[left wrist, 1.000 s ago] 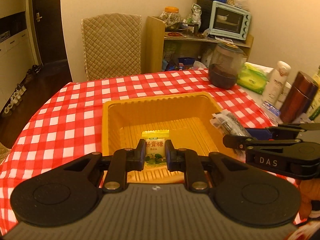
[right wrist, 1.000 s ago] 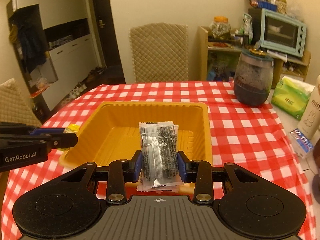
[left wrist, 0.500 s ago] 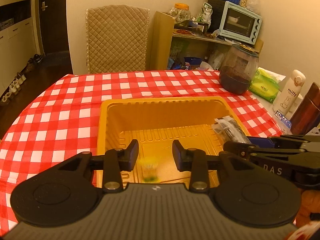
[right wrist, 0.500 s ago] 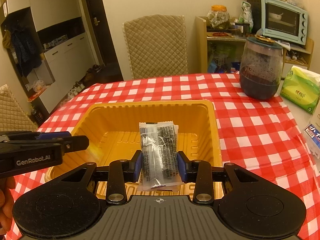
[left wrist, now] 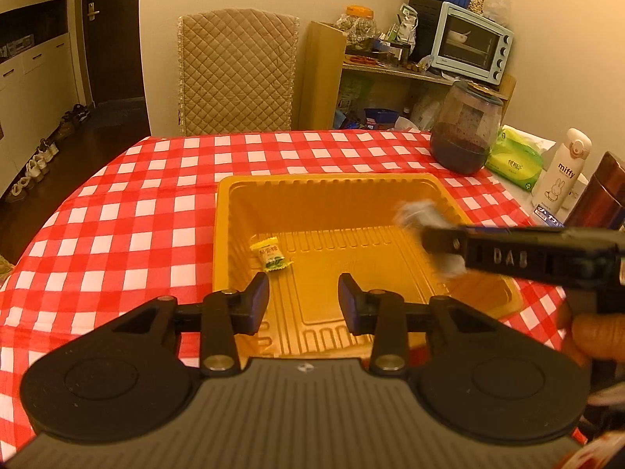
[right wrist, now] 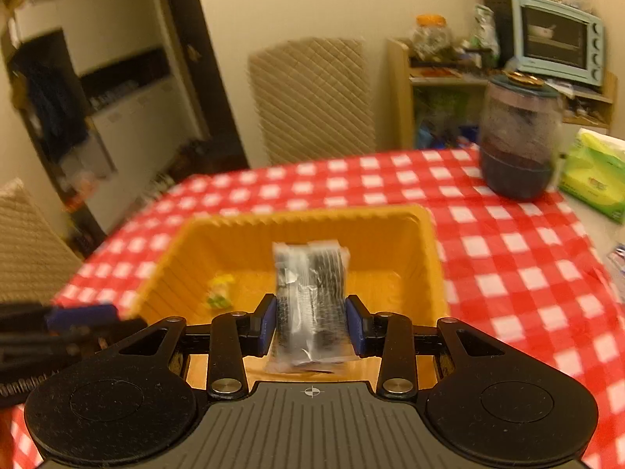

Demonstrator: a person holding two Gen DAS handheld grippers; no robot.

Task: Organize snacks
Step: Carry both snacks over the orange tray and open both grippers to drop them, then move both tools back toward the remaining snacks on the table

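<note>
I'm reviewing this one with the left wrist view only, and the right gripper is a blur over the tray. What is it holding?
Observer: A clear packet with dark contents, clamped in the right gripper.
Operator: Is it over the tray?
Observer: Yes, it is over the near part of the yellow tray, right of the yellow candy.
Operator: Where is the left gripper from there?
Observer: The left gripper is low on the left, outside the tray's left wall.

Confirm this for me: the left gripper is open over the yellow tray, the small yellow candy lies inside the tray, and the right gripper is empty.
One thing is wrong: the right gripper is not empty. The right wrist view shows it shut on the clear packet of dark snack. The rest stands: the left gripper is open over the yellow tray, with the small yellow candy inside.
</note>
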